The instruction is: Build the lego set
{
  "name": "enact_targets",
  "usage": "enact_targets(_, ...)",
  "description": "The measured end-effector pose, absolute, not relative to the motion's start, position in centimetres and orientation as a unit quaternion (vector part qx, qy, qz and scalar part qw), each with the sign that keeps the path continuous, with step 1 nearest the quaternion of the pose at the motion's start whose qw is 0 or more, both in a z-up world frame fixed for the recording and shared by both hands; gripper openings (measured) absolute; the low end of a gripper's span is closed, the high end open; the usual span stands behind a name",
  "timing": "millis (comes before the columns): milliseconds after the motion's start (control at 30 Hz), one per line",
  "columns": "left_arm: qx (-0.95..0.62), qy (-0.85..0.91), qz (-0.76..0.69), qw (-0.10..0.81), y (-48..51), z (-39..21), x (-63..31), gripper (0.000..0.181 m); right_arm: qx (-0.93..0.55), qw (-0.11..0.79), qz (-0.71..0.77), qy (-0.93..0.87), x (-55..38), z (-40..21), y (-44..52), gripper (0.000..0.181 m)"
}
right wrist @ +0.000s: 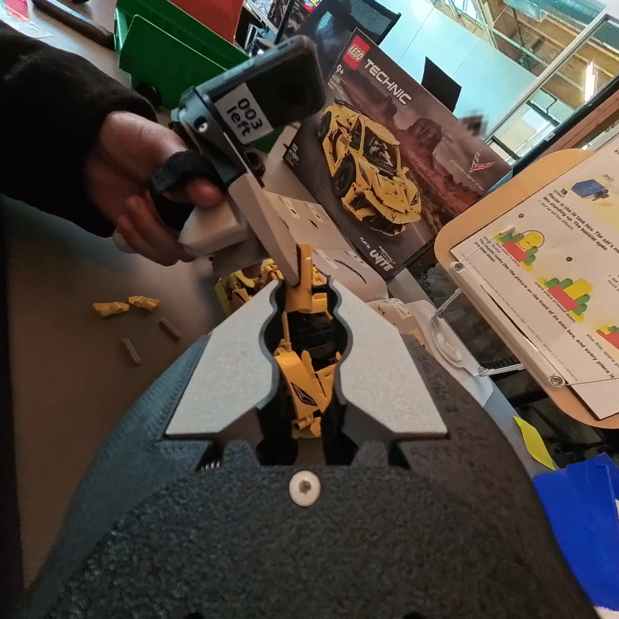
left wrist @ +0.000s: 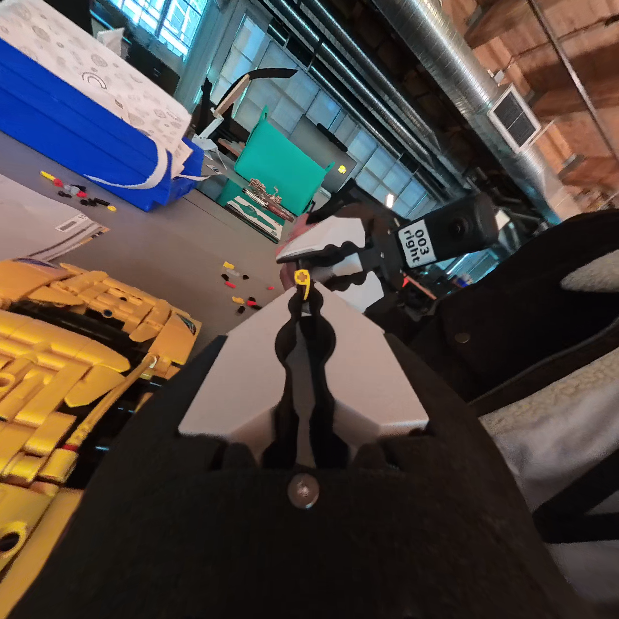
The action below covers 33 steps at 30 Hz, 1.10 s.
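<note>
Left claw (left wrist: pixel 305 294) raised and tilted above the tabletop (left wrist: pixel 174 241), pinched tight on a small yellow piece (left wrist: pixel 302 283) at its tips. Right claw (right wrist: pixel 303 288) meets it tip to tip, narrow; cannot tell whether it grips the piece. Yellow car model (left wrist: pixel 67 361) rests below left. Loose parts (left wrist: pixel 239 288) scattered near.

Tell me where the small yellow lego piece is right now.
In the left wrist view the small yellow lego piece sits pinched at the tip of the left gripper, just in front of the right gripper, above the grey table.
</note>
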<state>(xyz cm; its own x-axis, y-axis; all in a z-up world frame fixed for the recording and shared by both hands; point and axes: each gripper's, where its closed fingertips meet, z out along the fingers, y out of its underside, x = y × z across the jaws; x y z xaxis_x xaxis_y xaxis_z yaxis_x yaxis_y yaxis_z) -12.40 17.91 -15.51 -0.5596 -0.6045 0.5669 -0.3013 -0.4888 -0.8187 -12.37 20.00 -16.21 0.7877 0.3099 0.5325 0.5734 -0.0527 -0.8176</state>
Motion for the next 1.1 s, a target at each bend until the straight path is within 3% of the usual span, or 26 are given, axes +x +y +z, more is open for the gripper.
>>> enact_targets(267, -0.374, 0.594, -0.655, 0.281, 17.1, -14.6, -13.0, 0.001, -0.718, 0.644, -0.029, -0.264, -12.6, -14.9, 18.3, 0.033)
enact_targets(400, -0.364, 0.614, -0.626, 0.313, 17.1, -15.0, -12.9, 0.001, -0.728, 0.639, 0.02, -0.248, -11.9, -14.6, 17.0, 0.032)
enact_targets(500, -0.379, 0.632, -0.582, 0.342, 18.2, -16.1, -12.4, 0.001, -0.771, 0.577, 0.109, -0.246, -11.7, -16.5, 15.4, 0.018)
enact_targets(600, -0.382, 0.664, -0.522, 0.374, 19.2, -17.3, -12.2, 0.001, -0.846, 0.442, 0.14, -0.264, -11.3, -21.8, 13.4, 0.022)
enact_targets(833, -0.379, 0.701, -0.496, 0.344, 18.0, -19.3, -12.1, 0.001, -0.894, 0.342, 0.103, -0.272, -11.9, -28.9, 13.3, 0.016)
enact_targets(1100, -0.383, 0.724, -0.475, 0.322, 17.4, -20.9, -12.1, 0.001, -0.9, 0.332, 0.073, -0.274, -11.8, -30.3, 14.3, 0.012)
